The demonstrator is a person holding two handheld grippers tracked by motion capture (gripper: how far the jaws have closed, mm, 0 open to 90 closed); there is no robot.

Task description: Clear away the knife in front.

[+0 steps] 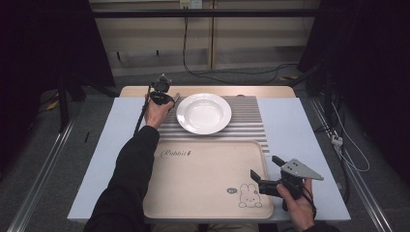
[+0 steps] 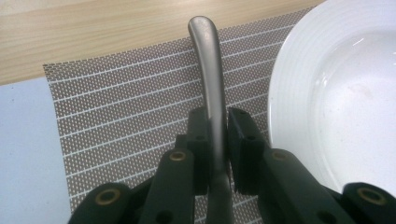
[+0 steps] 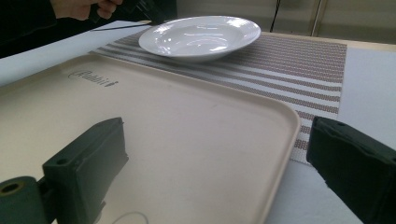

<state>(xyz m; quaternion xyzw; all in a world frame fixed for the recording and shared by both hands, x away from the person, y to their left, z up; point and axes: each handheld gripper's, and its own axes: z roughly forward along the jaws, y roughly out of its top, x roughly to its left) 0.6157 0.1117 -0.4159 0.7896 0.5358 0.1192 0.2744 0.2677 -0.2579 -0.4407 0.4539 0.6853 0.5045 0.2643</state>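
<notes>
A metal utensil handle (image 2: 210,74) is pinched between the jaws of the left tool (image 2: 216,140); its working end is hidden under the tool, so I cannot tell whether it is a spoon or a fork. The handle lies over the striped placemat (image 2: 126,116), just beside the white plate's (image 2: 336,93) left rim, near the mat's far edge. In the high view the left tool (image 1: 162,92) sits at the plate's (image 1: 203,113) left side. Nearer the person, a beige tray (image 1: 203,179) overlaps the mat. The right tool (image 1: 266,174), jaws spread wide and holding nothing, hovers over the tray's right near corner above the tabletop (image 1: 300,130).
</notes>
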